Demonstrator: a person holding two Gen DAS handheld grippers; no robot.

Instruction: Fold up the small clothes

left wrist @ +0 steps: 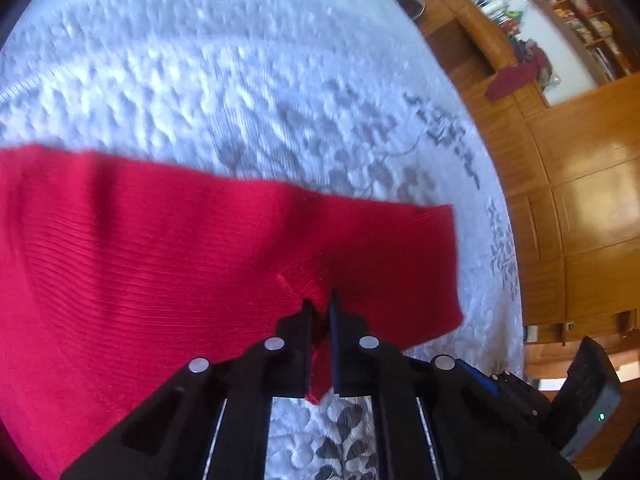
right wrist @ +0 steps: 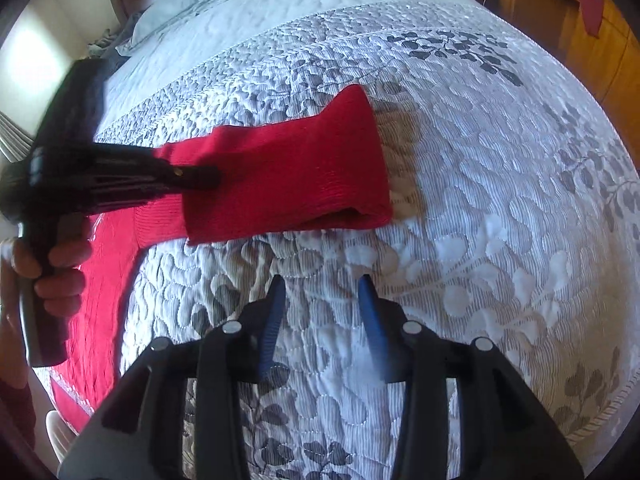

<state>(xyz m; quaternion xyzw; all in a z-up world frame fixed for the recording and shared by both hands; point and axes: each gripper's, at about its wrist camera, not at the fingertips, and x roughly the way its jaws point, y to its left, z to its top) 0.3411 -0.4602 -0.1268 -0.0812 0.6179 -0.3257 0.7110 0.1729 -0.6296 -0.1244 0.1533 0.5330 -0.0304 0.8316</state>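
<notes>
Left gripper (left wrist: 320,312) clamps the red sleeve (right wrist: 288,168) mid-frame — carry it flat across; right gripper (right wrist: 322,288), jaws apart, hovers lower centre.

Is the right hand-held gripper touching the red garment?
Apart. The right wrist view shows the right hand-held gripper open, with bare quilt between its fingertips and the red garment.

Quilted leaf-patterned bedspread (right wrist: 460,208) — wooden cabinets (left wrist: 580,184) alongside
</notes>
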